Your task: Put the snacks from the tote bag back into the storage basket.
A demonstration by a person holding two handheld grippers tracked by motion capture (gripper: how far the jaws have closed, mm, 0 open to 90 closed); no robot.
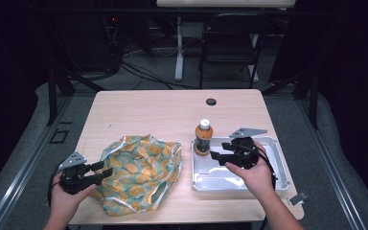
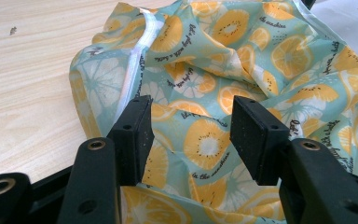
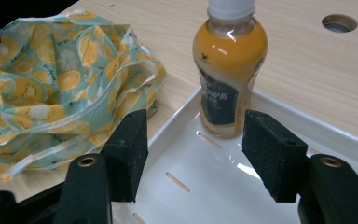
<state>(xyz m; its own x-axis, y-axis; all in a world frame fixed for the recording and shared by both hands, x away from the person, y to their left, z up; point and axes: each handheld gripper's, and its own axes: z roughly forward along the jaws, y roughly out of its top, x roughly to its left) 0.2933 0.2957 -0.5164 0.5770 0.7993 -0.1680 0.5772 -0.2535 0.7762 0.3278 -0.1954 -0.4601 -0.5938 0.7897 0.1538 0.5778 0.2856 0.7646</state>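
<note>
Lying crumpled on the near left part of the table [image 1: 139, 105] is a teal cloth bag [image 1: 139, 172] printed with orange slices and small dark script, its white-edged hem running through the folds. To its right sits a white tray [image 1: 278, 165] with slots in its floor, just beside the bag's right edge. 1 bottle [image 1: 203, 137] of orange drink stands upright in the tray's far left corner, white cap on top and a dark label around its lower half.

The left tongs [image 1: 106, 170] are held low at the bag's left edge, jaws spread apart and pointing right toward the fabric. In the left gripper view the 2 black pads [image 2: 135, 135] stand on either side of a printed fold with a clear gap between them, and nothing is clamped; whether they touch the cloth I cannot tell.

The right tongs [image 1: 219, 150] hover over the tray, pointing left toward the bottle, also released. In the right gripper view the jaws are wide apart with the bottle [image 3: 228, 70] beyond them, centred in the gap and untouched, while the bag [image 3: 60, 88] lies off to the left on the wood.

A round cable hole [image 1: 211, 101] shows near the table's far edge. Behind the table stands a dark folding chair [image 1: 230, 43] on a grey floor.
</note>
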